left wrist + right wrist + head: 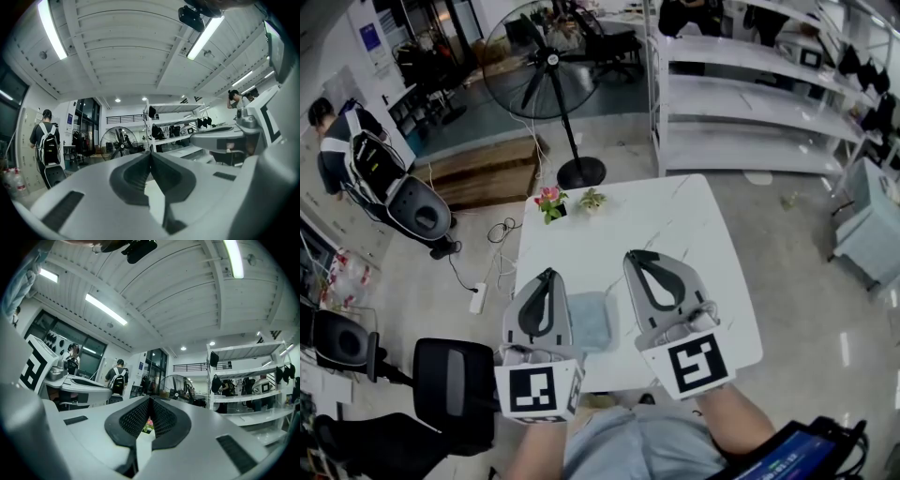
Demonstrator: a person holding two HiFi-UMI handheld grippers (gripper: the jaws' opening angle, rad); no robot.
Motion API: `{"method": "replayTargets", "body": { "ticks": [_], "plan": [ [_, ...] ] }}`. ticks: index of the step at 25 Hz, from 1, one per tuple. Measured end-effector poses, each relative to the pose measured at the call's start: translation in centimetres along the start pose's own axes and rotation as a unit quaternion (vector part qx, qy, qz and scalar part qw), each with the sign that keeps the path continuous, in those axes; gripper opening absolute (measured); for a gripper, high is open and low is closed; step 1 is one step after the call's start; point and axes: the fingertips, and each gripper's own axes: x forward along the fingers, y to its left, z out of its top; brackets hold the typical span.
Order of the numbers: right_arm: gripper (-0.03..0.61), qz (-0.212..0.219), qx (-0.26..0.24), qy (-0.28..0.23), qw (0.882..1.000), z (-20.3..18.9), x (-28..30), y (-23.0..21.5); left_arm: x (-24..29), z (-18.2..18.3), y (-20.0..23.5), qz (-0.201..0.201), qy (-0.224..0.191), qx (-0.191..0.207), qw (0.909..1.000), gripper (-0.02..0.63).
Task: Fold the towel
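The left hand-held gripper [547, 277] and right hand-held gripper [636, 256] hover over the worktop [666, 220], jaws pressed together and empty. The folded towel [591, 321] lies between them, near the front edge. Open surface runs ahead to two plants [551, 201] at the far edge.

Held out ahead, side by side, apart. left claw [547, 275]: jaws pressed together, nothing between, pointing about level. right claw [635, 255]: jaws together, nothing between, tip tilted slightly up, reaching further forward.
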Motion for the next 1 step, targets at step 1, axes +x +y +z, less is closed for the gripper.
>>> {"method": "replayTargets", "body": {
  "ticks": [1],
  "plan": [
    [0.016,0.000,0.000,0.000,1.000,0.00,0.06,0.02,0.02,-0.01,0.07,-0.001,0.000,0.000,1.0000,0.008]
  ]
}}
